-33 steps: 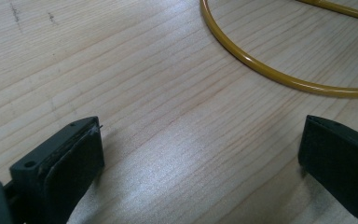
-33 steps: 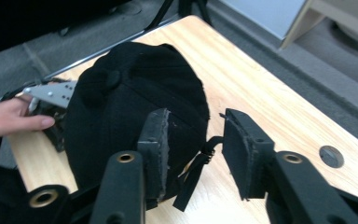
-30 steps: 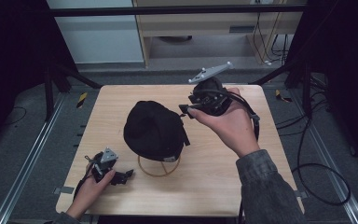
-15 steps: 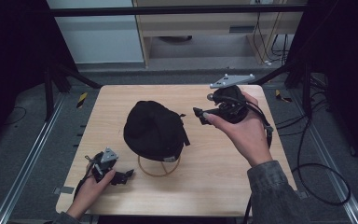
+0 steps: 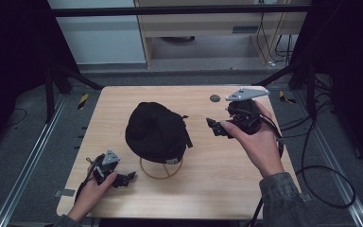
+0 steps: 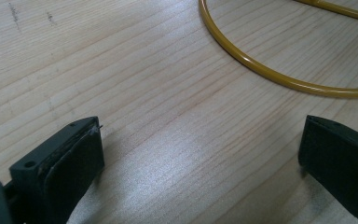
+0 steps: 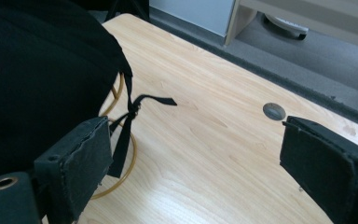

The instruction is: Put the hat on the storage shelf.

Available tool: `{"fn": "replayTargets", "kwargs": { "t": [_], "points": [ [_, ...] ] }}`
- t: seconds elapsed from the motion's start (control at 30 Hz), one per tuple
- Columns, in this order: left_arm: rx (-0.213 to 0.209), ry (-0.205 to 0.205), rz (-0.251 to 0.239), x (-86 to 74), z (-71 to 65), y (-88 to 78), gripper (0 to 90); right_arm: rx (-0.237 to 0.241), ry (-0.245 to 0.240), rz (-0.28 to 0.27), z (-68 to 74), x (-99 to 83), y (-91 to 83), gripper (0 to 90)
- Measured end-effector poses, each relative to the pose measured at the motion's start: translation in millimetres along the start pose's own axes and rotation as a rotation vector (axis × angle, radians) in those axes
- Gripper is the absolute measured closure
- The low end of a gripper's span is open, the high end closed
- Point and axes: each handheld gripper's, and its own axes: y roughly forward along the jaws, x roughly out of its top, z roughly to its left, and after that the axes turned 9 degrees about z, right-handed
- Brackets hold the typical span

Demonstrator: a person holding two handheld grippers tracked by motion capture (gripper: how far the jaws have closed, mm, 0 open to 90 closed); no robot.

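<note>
While the black cap (image 5: 157, 132) sits on its yellow wire stand (image 5: 160, 169) at the middle of the wooden table (image 5: 217, 189), the 2 grippers are held apart on either side of it. The right gripper (image 5: 216, 128) is held in the person's right hand (image 5: 257, 142), to the right of the cap and apart from it, with its jaws turned toward the cap; its jaws have just been opening and are seen spread wide in the right gripper view, with nothing between them. In that view the cap's black strap (image 7: 131, 116) is seen hanging down past the stand's ring, its knotted end sticking out over the tabletop. A small round grey disc (image 5: 215, 98) is set in the table behind the right gripper. The left gripper (image 5: 127, 178) is rested low at the near left part of the table, in the left hand (image 5: 92, 191), just beside the stand's base ring. Its jaws are also spread, with bare wood between the 2 pads (image 6: 74, 163), and the ring (image 6: 270, 77) is seen just ahead of them, untouched.
</note>
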Motion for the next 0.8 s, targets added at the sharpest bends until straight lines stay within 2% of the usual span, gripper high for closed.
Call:
{"fn": "replayTargets", "kwargs": {
  "t": [0.5,0.77,0.8],
  "points": [
    [0.000,0.003,0.005,0.0,0.2,-0.4,0.0,0.008,0.026,0.027,-2.7,-34.5,16.4,6.9],
    [0.000,0.004,0.006,0.0,0.2,-0.4,0.0,0.013,0.055,0.064,-3.5,-63.4,29.7,11.7],
    [0.000,0.003,0.006,0.0,0.2,-0.4,0.0,0.020,0.061,0.079,-4.0,-72.5,34.7,13.7]
  ]
}}
